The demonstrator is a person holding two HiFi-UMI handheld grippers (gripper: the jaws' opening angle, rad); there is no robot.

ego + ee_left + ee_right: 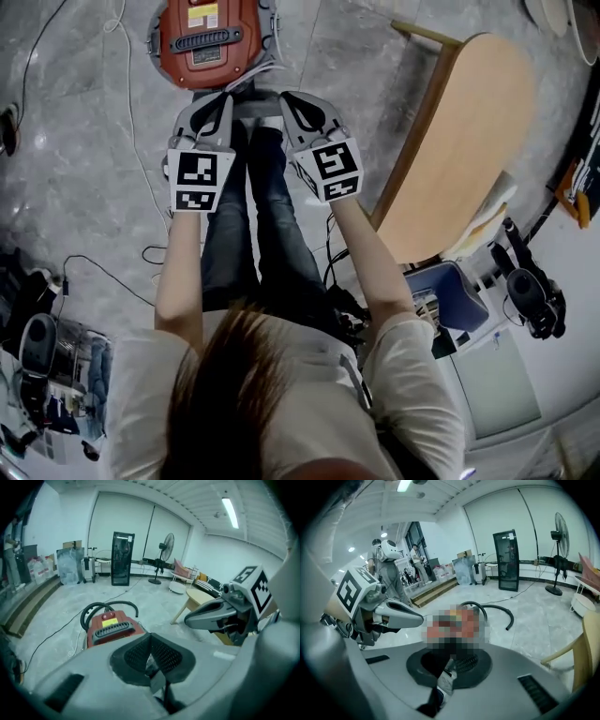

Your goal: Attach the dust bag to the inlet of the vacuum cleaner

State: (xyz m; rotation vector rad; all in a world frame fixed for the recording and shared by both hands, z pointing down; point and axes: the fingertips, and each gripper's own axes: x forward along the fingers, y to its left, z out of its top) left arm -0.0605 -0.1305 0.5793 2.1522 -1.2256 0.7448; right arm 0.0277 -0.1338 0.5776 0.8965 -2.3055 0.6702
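Plainly, the work on the red vacuum cleaner (211, 37) has not begun: it sits on the grey floor (84, 169) just ahead of the person's legs, its lid down as far as the head view shows, so the inlet is out of sight. The left gripper (217, 105) and right gripper (298, 105) hang side by side just short of the cleaner, both pointing toward it, apart from it and from each other. Each gripper view shows its own ribbed pads pressed together with nothing between them, so both tools are clenched and empty. No dust bag appears in any view; it may lie beyond the frames, but I cannot say where. Behind the cleaner its black hose (110, 603) curls in a loose loop, and a wooden table (469, 141) stands off to the cleaner's right. The main risk, as I judge it, is reaching the cleaner with nothing to fit: the bag must be found and the lid raised first, and clenched jaws can do neither. Later, a bag collar pushed on crooked could seat only halfway on the inlet, and a careless tug near the hose could shift the light body.
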